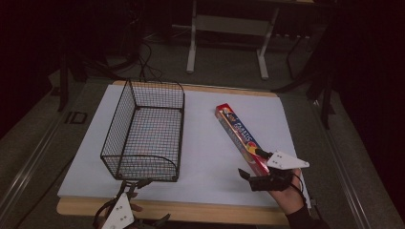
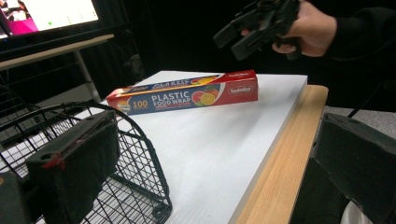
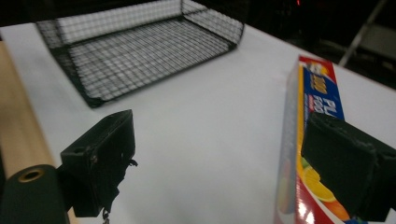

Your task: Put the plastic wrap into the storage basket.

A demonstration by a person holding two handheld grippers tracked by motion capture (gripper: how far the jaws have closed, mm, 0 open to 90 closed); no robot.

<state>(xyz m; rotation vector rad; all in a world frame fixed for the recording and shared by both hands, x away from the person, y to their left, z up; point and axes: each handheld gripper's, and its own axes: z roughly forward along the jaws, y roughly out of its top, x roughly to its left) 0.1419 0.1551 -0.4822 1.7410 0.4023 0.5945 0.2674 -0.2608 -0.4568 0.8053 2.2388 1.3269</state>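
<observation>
A long red and blue plastic food wrap box (image 1: 236, 129) lies slantwise on the right of the white board (image 1: 205, 148). My right gripper (image 1: 252, 164) hovers at the box's near end, open, one jaw above the box (image 3: 322, 98) and the other above bare board. The left gripper view shows this right gripper (image 2: 252, 28) in a hand above the box (image 2: 187, 93). An empty black wire basket (image 1: 117, 124) stands at the left. My left gripper (image 1: 133, 183) is open at its near rounded end (image 2: 140, 154), one jaw against the wire, the other over the wooden edge.
The white board rests on a wooden table top whose near edge (image 1: 191, 211) runs along the front. Beyond the table stand a metal frame (image 1: 193, 43) and cables on the floor. A lit screen (image 2: 51, 11) glows in the background.
</observation>
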